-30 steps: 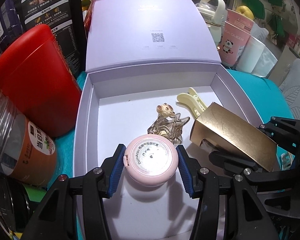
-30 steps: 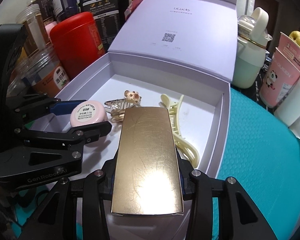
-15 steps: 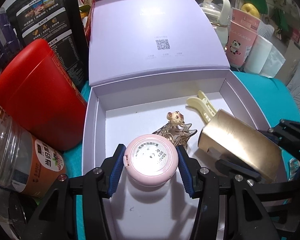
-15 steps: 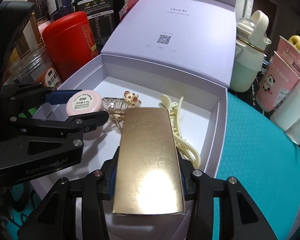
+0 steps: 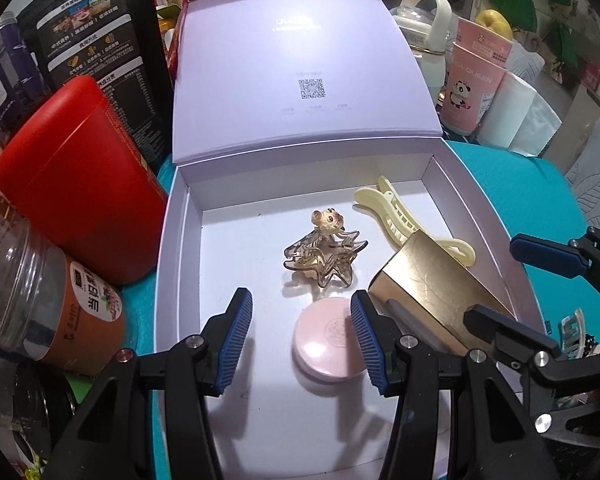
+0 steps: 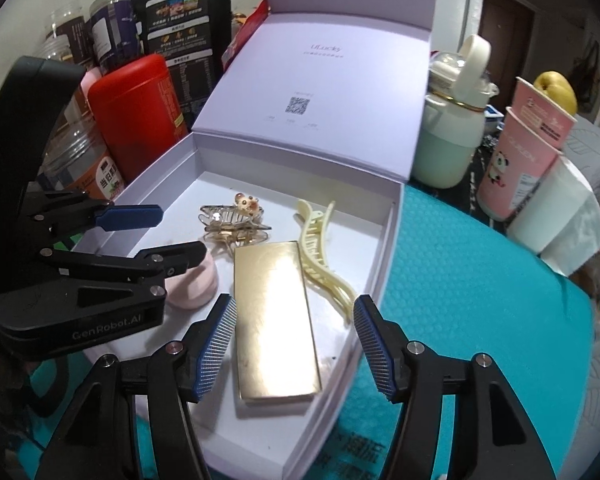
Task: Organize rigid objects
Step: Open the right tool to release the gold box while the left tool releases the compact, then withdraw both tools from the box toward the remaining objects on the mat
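Gold box (image 6: 274,322) lies free between the opening right claw (image 6: 296,346), pads clear of it.

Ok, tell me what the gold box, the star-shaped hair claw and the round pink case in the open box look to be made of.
Gold box: probably card wrapped in metallic foil; it shows a bright mirror glare and fine creases.
Star-shaped hair claw: translucent smoky-brown plastic, glossy; the box floor shows through it. Its little animal head looks like painted resin.
Round pink case: smooth, softly shiny pink plastic, likely, with an embossed centre.
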A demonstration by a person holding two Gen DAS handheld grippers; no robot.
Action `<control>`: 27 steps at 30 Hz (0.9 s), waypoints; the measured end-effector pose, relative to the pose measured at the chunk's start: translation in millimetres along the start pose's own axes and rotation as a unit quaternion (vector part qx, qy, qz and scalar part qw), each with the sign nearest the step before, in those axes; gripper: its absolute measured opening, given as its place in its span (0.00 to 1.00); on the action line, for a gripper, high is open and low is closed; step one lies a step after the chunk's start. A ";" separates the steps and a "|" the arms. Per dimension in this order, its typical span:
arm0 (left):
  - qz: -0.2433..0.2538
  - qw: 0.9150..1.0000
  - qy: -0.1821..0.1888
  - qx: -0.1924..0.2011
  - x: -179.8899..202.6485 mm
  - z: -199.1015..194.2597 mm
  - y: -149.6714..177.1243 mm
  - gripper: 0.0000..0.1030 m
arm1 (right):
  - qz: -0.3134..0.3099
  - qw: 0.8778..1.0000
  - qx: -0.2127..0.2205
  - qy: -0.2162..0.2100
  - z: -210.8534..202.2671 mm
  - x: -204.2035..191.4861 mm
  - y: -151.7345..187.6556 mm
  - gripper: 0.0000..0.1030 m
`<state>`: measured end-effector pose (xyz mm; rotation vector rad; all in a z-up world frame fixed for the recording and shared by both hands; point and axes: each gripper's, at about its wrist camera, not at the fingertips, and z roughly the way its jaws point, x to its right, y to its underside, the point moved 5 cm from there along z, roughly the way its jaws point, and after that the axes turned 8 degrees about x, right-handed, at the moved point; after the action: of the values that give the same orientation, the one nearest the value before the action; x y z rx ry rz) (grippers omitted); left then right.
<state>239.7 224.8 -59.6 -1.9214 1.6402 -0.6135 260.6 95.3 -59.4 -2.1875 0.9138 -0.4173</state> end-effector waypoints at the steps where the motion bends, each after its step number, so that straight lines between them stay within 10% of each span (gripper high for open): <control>1: -0.001 1.000 0.000 0.001 1.7 -2.4 0.0 0.49 | 0.000 1.000 0.002 0.002 -2.9 0.3 0.1 0.60; 27: 0.002 0.996 -0.012 0.089 29.0 -113.3 0.6 0.50 | -0.015 0.996 0.088 0.027 -123.0 -7.6 4.8 0.62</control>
<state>170.3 184.3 25.3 -1.7902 1.5212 -0.7074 187.9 37.6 21.9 -2.0397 0.8410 -0.5536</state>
